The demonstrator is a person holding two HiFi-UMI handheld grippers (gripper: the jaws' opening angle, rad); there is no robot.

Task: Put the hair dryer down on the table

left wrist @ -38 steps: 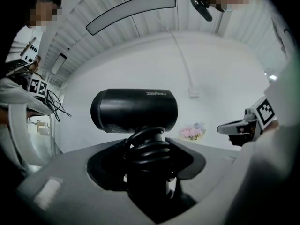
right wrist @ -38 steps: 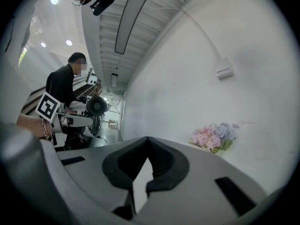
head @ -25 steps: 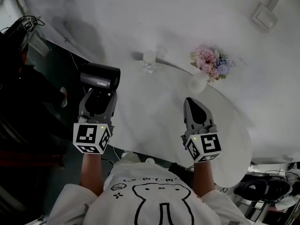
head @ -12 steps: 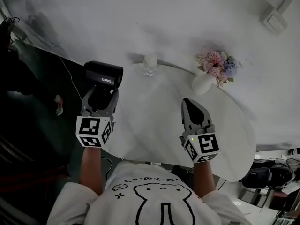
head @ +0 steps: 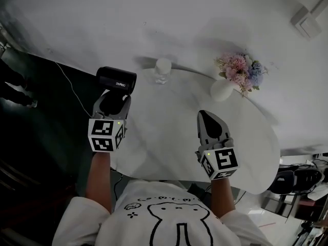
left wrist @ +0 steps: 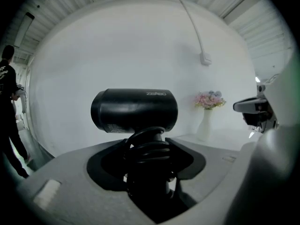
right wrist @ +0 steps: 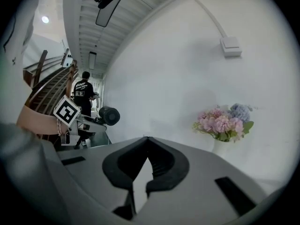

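The hair dryer (left wrist: 134,109) is black and hangs in the air at the table's (head: 169,137) far left edge, barrel level and crosswise. Its handle points down into the left tool (left wrist: 150,149), whose jaws stand wide and pinch that handle from both sides. Dark loops, probably a cord, are wound round the handle, and black on black makes them hard to separate. From the head view the handle is hidden under the left tool. It is unclear there whether the dryer sits over the tabletop or just beyond its edge.

On the table's far side stand a small clear glass (head: 162,70) and, further right, a white vase (head: 222,90) of pink and blue flowers (head: 241,69). The right tool (head: 206,114) hovers over the table's right half, well apart from the dryer, jaws pressed together with nothing between them.

Left of the table a thin cable (head: 72,88) crosses the dark floor. A person (right wrist: 84,97) stands well beyond the table's left side, cut off at the frame edge in the left gripper view.
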